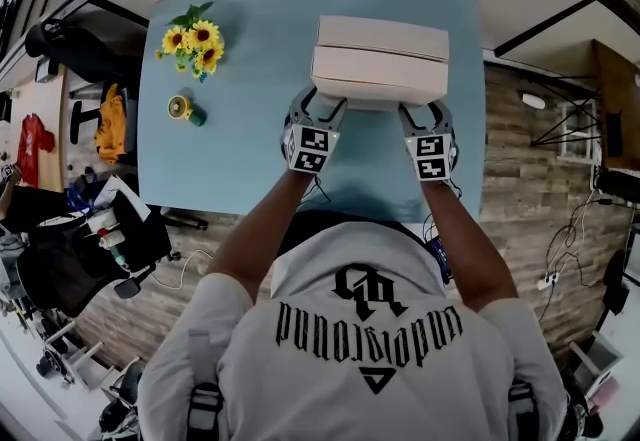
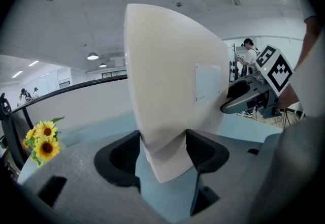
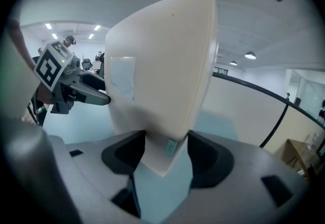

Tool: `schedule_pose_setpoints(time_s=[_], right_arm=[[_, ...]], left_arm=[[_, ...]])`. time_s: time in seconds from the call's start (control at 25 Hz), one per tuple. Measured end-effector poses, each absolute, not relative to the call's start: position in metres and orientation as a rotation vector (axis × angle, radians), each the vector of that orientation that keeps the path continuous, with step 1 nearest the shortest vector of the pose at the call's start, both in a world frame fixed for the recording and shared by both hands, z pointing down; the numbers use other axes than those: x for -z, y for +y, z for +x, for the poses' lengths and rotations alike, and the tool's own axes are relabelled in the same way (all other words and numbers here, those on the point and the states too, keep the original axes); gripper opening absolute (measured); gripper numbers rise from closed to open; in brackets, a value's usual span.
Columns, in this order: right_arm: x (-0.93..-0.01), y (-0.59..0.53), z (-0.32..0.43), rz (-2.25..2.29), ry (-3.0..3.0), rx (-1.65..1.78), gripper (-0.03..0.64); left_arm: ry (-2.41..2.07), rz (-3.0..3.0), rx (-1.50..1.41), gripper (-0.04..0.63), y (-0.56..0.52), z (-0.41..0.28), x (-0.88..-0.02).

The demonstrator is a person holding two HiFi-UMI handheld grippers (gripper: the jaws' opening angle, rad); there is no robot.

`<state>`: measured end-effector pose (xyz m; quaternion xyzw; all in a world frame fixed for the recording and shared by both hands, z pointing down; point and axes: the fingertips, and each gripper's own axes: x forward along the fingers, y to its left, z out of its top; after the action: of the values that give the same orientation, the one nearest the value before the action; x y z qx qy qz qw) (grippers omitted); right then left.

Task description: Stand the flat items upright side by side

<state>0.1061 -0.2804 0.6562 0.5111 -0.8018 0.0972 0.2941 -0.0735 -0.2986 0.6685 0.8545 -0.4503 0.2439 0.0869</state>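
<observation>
Upper centre of the head view, on the light blue worktop (image 1: 250,149), a flat cream cardboard box (image 1: 380,76) rises on its long edge. It sits against a second cream box (image 1: 385,31) just behind it. The left tongs (image 2: 163,152) are clamped on its lower left corner and the right tongs (image 3: 165,154) on its lower right corner, with the pads pressing both faces. A bunch of yellow artificial sunflowers (image 1: 195,41) lies at the worktop's upper left, well apart from the boxes.
</observation>
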Motion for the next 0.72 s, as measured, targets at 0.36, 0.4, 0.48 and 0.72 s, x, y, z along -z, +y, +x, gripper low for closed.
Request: schedule_pose_setpoints(time_s=[0.36,0.4,0.48,0.72], right_arm=[[-0.656,-0.278,0.106,1.348,-2.15,-0.261,0.303],[-0.655,-0.278,0.106,1.349,-2.153,-0.264,0.311],[-0.652,-0.277,0.106,1.351,-2.159,-0.269,0.319],[-0.643,-0.26,0.113,1.354,-2.184,-0.265,0.325]], left_arm=[[-1.356,2.546,-0.72,0.322,-0.293,-0.073,-0.67],[-1.358,2.545,-0.719,0.325,-0.292,-0.073,-0.67],[-1.366,2.543,-0.715,0.331,-0.291,-0.074,-0.668],[-1.393,2.536,-0.696,0.337,-0.274,-0.082,-0.654]])
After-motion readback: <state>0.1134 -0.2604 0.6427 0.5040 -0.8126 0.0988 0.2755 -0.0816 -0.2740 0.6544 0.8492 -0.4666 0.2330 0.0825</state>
